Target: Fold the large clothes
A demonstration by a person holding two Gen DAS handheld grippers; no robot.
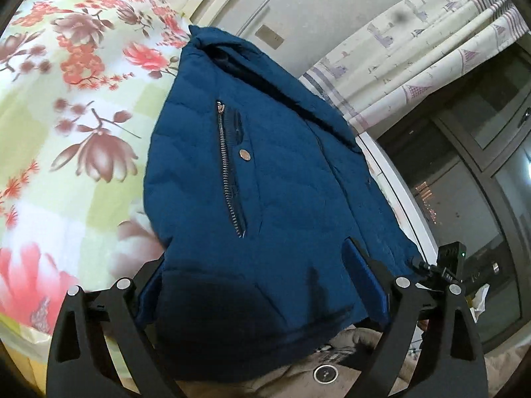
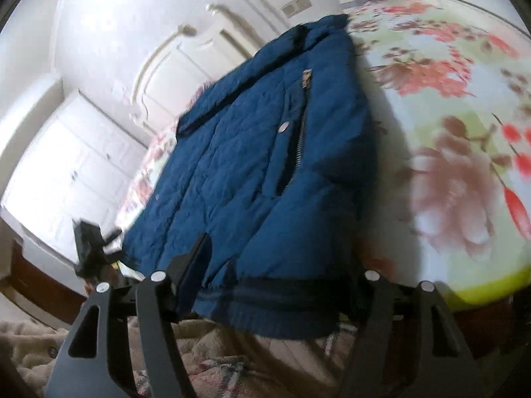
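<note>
Left wrist view: blue padded jacket [image 1: 265, 182] fills the centre of the frame, lying on the floral bedsheet [image 1: 66, 116], collar toward the top, hem at the bottom edge nearest us. Left gripper [image 1: 262, 285] has its jaws spread wide, the hem lying between the two fingers; we see no pad pressing on the cloth. At far right of this frame the other gripper body shows beside the jacket's edge.

Right wrist view (blurred): same jacket [image 2: 265, 165] runs from upper centre down to the lower middle, dark ribbed hem band nearest. Right gripper [image 2: 282, 265] jaws stand apart around the hem corner; the left finger [image 2: 195, 258] lies against the fabric, the right one is hidden behind the hem, so we cannot tell whether the cloth is actually pinched.

Judgement on the step: we are taking the hem at both corners. Best to catch the full padded thickness, both layers, with matching grips, then carry the hem evenly toward the collar so the fold lands square.

Containers: none visible; the jacket's zipped chest pocket [image 1: 229, 165] hides its contents
</note>
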